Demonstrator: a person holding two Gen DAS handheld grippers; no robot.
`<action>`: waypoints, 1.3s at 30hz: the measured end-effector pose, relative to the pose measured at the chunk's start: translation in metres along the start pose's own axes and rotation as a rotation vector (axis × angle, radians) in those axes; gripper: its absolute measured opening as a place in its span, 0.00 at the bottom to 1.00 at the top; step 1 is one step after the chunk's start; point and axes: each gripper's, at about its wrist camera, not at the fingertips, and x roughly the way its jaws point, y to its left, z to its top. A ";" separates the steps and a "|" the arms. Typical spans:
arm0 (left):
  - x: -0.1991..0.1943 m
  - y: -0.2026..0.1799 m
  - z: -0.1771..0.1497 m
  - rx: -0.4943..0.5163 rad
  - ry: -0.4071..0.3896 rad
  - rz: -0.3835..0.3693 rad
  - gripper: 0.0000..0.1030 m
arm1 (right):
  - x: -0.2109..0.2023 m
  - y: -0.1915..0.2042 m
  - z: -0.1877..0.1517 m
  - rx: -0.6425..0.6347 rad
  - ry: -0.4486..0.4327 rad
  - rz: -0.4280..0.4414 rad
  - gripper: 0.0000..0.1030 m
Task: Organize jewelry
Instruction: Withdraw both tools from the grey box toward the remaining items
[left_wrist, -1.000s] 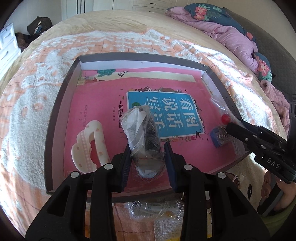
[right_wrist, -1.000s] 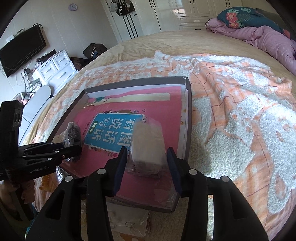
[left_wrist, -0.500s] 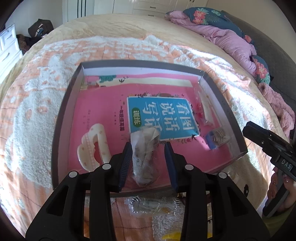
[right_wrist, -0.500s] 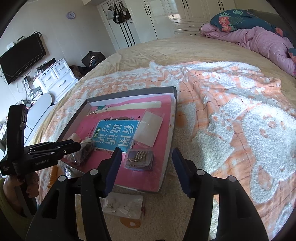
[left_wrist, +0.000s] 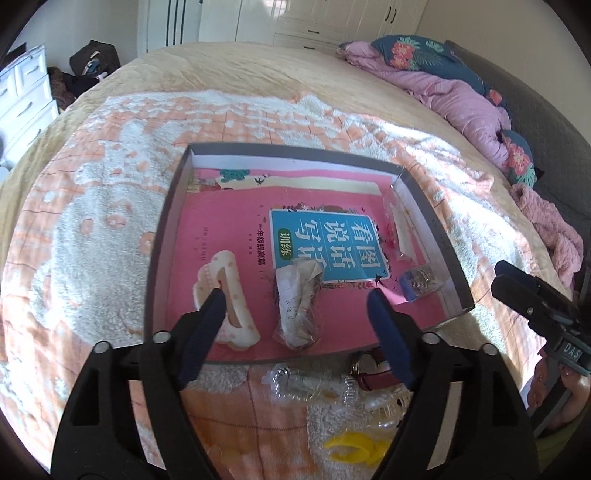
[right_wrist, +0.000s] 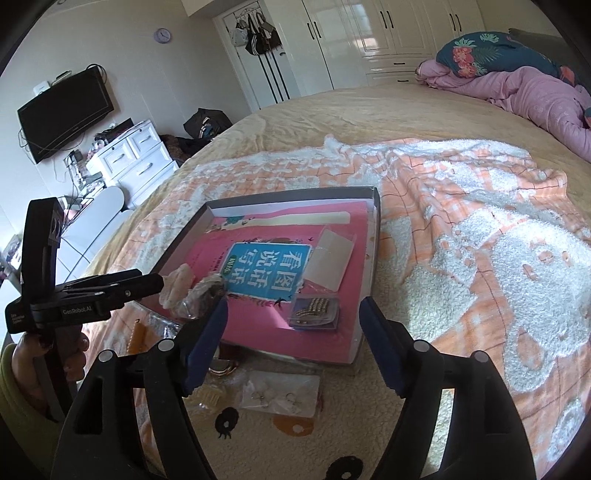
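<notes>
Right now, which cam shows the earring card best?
Right wrist. The earring card lies in full view on the blanket in front of the tray, between the open right gripper fingers, with two hooked earrings visible. The left wrist view doesn't show it clearly; only other clear packets near the tray's front edge.

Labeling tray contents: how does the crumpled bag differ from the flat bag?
The crumpled bag is bunched and bulky with dark contents; the flat bag lies smooth and looks pale. The crumpled bag sits near the tray's front edge beside the hair clip; the flat bag lies along the right wall. Both are clear plastic, inside the tray, ungripped.
</notes>
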 end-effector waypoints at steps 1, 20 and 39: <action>-0.004 0.001 0.000 -0.005 -0.009 0.001 0.75 | -0.001 0.002 0.000 -0.003 -0.001 0.005 0.72; -0.053 0.040 -0.023 -0.106 -0.078 0.034 0.82 | -0.009 0.036 -0.013 -0.054 0.008 0.056 0.73; -0.067 0.045 -0.068 -0.075 -0.044 0.049 0.83 | 0.001 0.057 -0.030 -0.064 0.069 0.096 0.73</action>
